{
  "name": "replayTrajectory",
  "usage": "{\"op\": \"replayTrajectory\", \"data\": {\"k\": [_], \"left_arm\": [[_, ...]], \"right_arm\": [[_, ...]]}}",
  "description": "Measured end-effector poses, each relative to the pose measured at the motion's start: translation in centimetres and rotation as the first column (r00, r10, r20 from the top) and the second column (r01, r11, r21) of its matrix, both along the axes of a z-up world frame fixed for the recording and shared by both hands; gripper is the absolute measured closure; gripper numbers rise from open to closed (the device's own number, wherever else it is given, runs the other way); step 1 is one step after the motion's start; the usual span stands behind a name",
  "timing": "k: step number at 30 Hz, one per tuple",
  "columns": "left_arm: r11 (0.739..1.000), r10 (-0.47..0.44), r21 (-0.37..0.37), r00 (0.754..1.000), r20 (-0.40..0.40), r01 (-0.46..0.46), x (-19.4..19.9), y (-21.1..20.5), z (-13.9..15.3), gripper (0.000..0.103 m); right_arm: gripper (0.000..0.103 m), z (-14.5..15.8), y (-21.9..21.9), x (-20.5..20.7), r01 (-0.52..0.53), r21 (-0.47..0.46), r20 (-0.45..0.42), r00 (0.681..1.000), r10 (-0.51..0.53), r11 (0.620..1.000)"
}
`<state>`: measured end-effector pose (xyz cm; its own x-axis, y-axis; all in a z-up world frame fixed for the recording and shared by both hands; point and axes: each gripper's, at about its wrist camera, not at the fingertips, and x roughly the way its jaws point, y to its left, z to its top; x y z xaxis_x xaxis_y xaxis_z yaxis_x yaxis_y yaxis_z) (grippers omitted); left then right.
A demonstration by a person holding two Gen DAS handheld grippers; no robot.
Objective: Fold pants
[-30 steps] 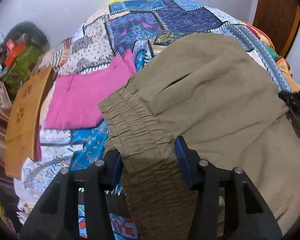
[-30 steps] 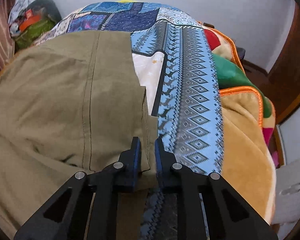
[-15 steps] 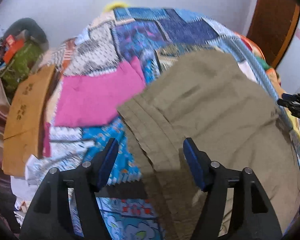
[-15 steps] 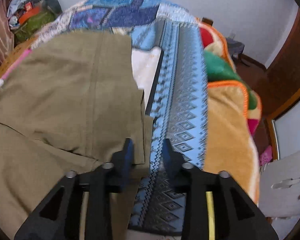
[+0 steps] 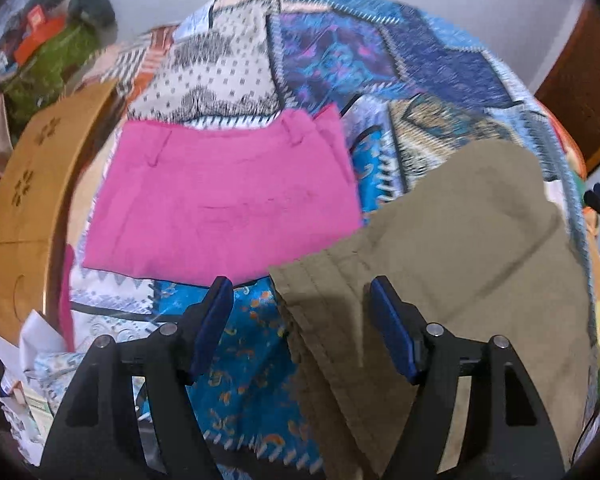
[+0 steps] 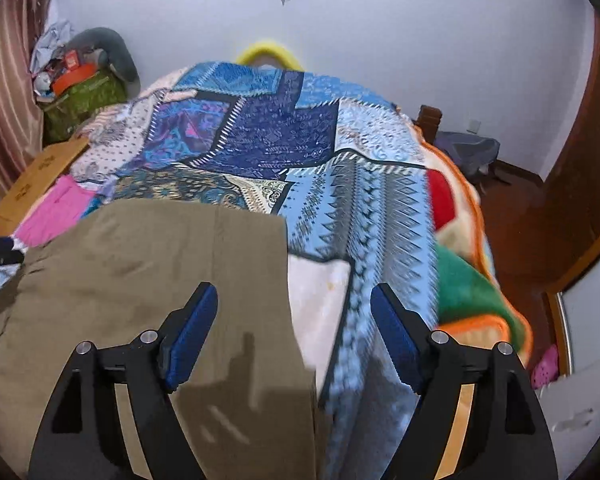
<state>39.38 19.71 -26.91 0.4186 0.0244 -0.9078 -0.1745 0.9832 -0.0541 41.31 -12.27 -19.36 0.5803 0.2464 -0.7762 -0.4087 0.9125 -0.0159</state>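
Lying folded on the bed (image 6: 384,216), the pants (image 5: 452,264) sit free of both claws, left claw (image 5: 300,300) spread, right claw (image 6: 294,306) opening with nothing pinched; best regrip the doubled edge squarely before the next fold.

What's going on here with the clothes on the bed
A person with a handheld gripper in each hand is folding olive pants on a patchwork quilt. Neither gripper holds cloth right now: the left gripper hangs open above the pants' seamed edge, and the right gripper is opening above their other side, nothing between its fingers. A folded pink garment lies beside the pants.
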Motion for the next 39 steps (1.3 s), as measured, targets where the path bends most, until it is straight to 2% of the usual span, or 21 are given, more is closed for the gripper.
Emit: {"op": "replayTrajectory", "data": {"k": [3, 6, 9, 10, 11, 13, 14, 16, 19, 20, 21, 24, 28, 34, 39], "left_arm": [[1.000, -0.008, -0.023, 1.000, -0.004, 0.008, 0.8, -0.1, -1.3, 0.032], [0.998, -0.021, -0.062, 1.000, 0.011, 0.022, 1.1, -0.4, -2.3, 0.032], [0.998, -0.045, -0.043, 0.999, 0.025, 0.046, 1.3, -1.3, -3.0, 0.034], [0.998, -0.053, -0.039, 0.998, 0.036, 0.054, 1.3, -1.4, -2.9, 0.036], [0.998, -0.057, -0.033, 0.997, 0.043, 0.058, 1.2, -1.4, -2.8, 0.037], [0.998, -0.057, -0.034, 0.997, 0.052, 0.059, 1.1, -1.3, -2.6, 0.041], [0.998, -0.059, -0.034, 0.997, 0.055, 0.061, 1.0, -1.3, -2.6, 0.042], [0.998, -0.060, -0.032, 0.996, 0.062, 0.062, 0.8, -1.3, -2.2, 0.048], [0.998, -0.060, -0.020, 0.995, 0.078, 0.062, 0.6, -1.3, -1.4, 0.053], [0.998, -0.063, -0.019, 0.994, 0.084, 0.064, 0.4, -1.3, -1.1, 0.054], [0.997, -0.072, -0.014, 0.993, 0.089, 0.074, 0.3, -1.4, -0.6, 0.057], [0.996, -0.085, 0.031, 0.988, 0.125, 0.082, -0.1, -1.7, 1.5, 0.058], [0.996, -0.088, 0.048, 0.977, 0.194, 0.080, -0.2, -2.0, 5.1, 0.058], [0.996, -0.091, 0.054, 0.946, 0.310, 0.078, 0.0, -3.1, 11.6, 0.058], [0.991, -0.129, 0.072, 0.922, 0.366, 0.110, -1.9, -4.4, 15.2, 0.058]], "right_arm": [[0.027, -1.4, 1.0, 1.8, 0.004, -0.004, -0.022, 1.000, -0.004, 1.000], [0.028, -2.6, 1.9, 3.5, 0.012, 0.032, -0.032, 0.999, -0.011, 0.999], [0.029, -4.0, 2.7, 5.2, 0.018, 0.050, -0.061, 0.998, -0.015, 0.999], [0.037, -4.6, 3.0, 5.8, 0.025, 0.048, -0.071, 0.997, -0.021, 0.999], [0.050, -4.8, 3.1, 6.0, 0.023, 0.053, -0.075, 0.997, -0.019, 0.998], [0.056, -5.4, 3.4, 6.2, 0.018, 0.085, -0.073, 0.997, -0.011, 0.996], [0.069, -5.3, 3.5, 6.2, 0.015, 0.089, -0.060, 0.998, -0.010, 0.996], [0.088, -5.1, 4.2, 5.9, -0.012, 0.075, -0.041, 0.999, 0.015, 0.997], [0.093, -4.9, 5.3, 5.5, -0.021, -0.016, 0.004, 1.000, 0.021, 1.000], [0.098, -4.7, 5.3, 5.4, -0.015, -0.030, 0.013, 1.000, 0.016, 0.999], [0.098, -4.5, 5.2, 5.4, -0.008, -0.036, 0.017, 1.000, 0.009, 0.999], [0.099, -2.6, 4.3, 4.6, 0.013, -0.021, 0.061, 0.998, -0.012, 1.000], [0.099, 0.7, 3.2, 3.8, 0.027, -0.021, 0.144, 0.989, -0.023, 0.999], [0.101, 7.5, 0.8, 2.3, 0.088, 0.017, 0.264, 0.960, -0.089, 0.996], [0.101, 11.8, -1.1, -0.2, 0.091, 0.070, 0.314, 0.943, -0.109, 0.993]]}}
